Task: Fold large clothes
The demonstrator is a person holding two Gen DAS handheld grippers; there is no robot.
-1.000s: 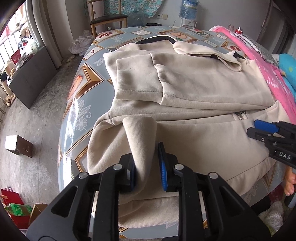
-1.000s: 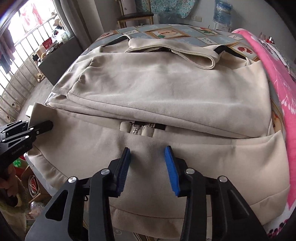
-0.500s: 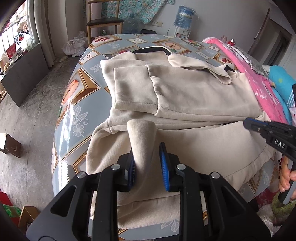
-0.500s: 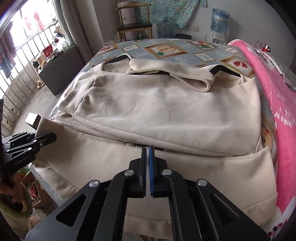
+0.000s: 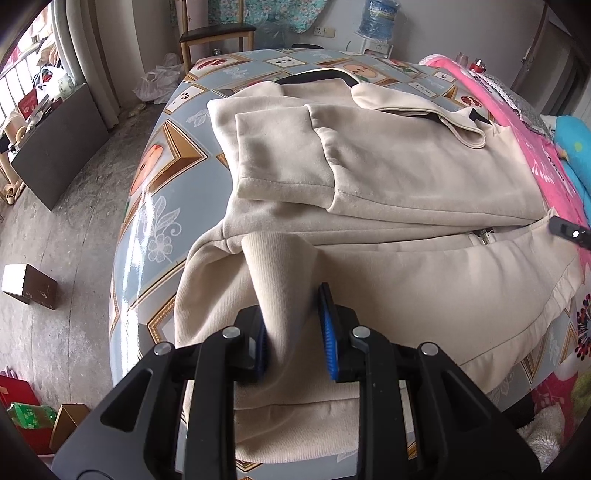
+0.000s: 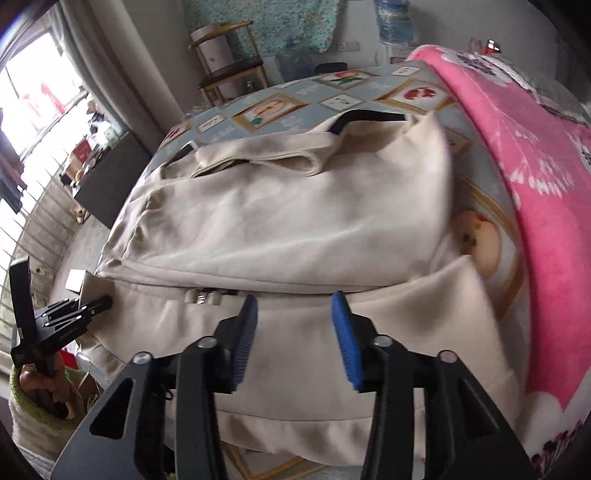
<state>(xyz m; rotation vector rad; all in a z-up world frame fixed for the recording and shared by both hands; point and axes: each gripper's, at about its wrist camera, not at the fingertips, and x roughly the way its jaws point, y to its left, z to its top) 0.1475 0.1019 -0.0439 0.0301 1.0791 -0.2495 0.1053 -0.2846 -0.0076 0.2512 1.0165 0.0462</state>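
A large beige zip jacket (image 5: 406, 177) (image 6: 288, 221) lies spread over the table, both sleeves folded across its chest. My left gripper (image 5: 293, 325) is shut on a raised fold of the jacket's ribbed hem (image 5: 280, 273) at its near left corner. My right gripper (image 6: 293, 336) hovers above the hem on the right half, its jaws opening with nothing between them; the cloth lies beneath. The right gripper's tip (image 5: 569, 232) shows at the right edge of the left wrist view. The left gripper (image 6: 70, 317) and the hand holding it appear at the lower left of the right wrist view.
The table carries a patterned blue-grey cloth (image 5: 162, 177). A pink blanket (image 6: 535, 192) lies along its right side. A wooden chair (image 5: 218, 37) and a water bottle (image 5: 380, 16) stand beyond the far end. A small box (image 5: 29, 284) sits on the floor at left.
My right gripper shut empty over the jacket's middle, then opened again while shifting right and rolling; its view is blurred. The left gripper keeps its hold on the hem fold.
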